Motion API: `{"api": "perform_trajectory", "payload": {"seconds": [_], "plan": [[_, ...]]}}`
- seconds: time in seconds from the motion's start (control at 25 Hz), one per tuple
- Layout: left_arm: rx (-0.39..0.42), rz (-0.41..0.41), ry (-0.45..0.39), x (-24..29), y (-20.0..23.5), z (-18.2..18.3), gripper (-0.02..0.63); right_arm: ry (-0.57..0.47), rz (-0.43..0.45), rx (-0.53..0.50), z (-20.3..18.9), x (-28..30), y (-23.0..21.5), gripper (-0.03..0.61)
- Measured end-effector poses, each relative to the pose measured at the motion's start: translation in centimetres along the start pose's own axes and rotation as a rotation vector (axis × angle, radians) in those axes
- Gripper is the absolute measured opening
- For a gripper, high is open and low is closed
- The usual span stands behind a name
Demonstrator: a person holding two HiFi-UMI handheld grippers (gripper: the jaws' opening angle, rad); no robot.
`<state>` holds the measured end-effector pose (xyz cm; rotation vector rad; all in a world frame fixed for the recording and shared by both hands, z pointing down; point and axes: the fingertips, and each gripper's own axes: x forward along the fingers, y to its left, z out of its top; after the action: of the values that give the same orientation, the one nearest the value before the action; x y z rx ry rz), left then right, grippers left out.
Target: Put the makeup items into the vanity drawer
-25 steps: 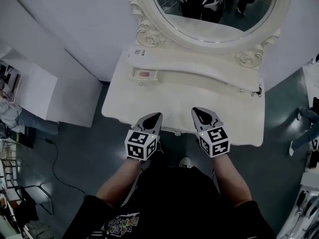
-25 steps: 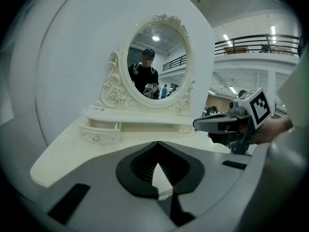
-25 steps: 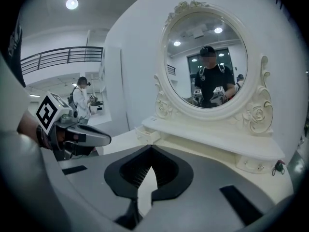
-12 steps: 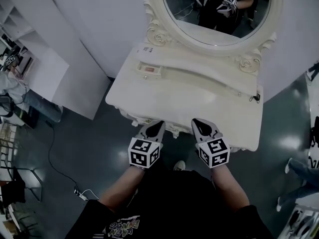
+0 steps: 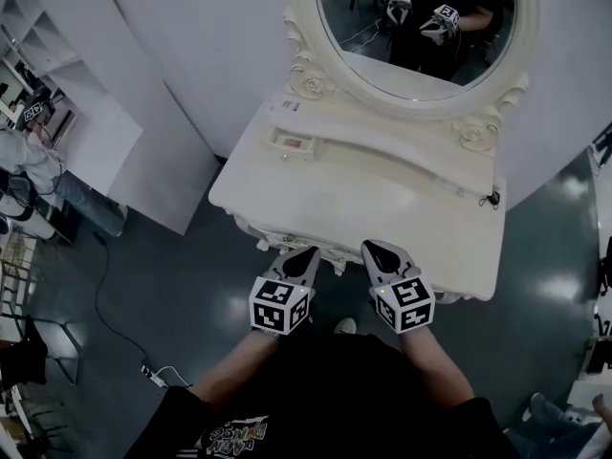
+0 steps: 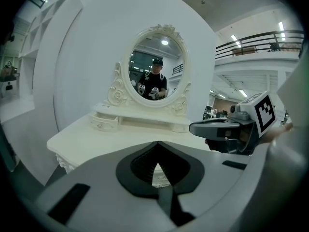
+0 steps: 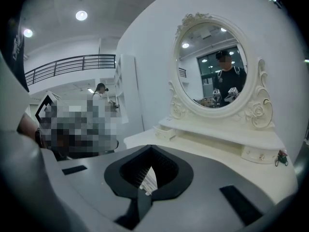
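The cream vanity (image 5: 382, 208) with its oval mirror (image 5: 411, 27) stands in front of me. Both grippers hover side by side at its front edge. My left gripper (image 5: 308, 253) (image 6: 157, 145) is shut with nothing in it. My right gripper (image 5: 369, 248) (image 7: 151, 148) is likewise shut and empty; it also shows from the side in the left gripper view (image 6: 212, 127). On the vanity's raised shelf a small drawer (image 5: 292, 142) at the left stands open with something pinkish inside. I see no loose makeup items on the tabletop.
A white partition (image 5: 143, 84) and open shelves (image 5: 29, 36) stand at the left, with a person (image 5: 24, 161) beyond them. A cable (image 5: 105, 314) runs over the dark floor. A small dark thing (image 5: 492, 199) hangs at the vanity's right end.
Both grippers have drawn back from over the tabletop to its front edge and stayed shut. The head view has shifted, and the vanity now sits a little farther right in it.
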<state>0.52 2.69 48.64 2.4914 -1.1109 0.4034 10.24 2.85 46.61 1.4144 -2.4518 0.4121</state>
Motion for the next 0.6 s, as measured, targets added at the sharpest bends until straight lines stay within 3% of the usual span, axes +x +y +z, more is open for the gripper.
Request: {"api": "perform_trajectory", "payload": {"seconds": [0.6], "plan": [[-0.02,0.025,-0.005,0.08,0.89,-0.17,0.008,0.015,0.022,0.003,-0.2,0.56,0.05,0.028]]}}
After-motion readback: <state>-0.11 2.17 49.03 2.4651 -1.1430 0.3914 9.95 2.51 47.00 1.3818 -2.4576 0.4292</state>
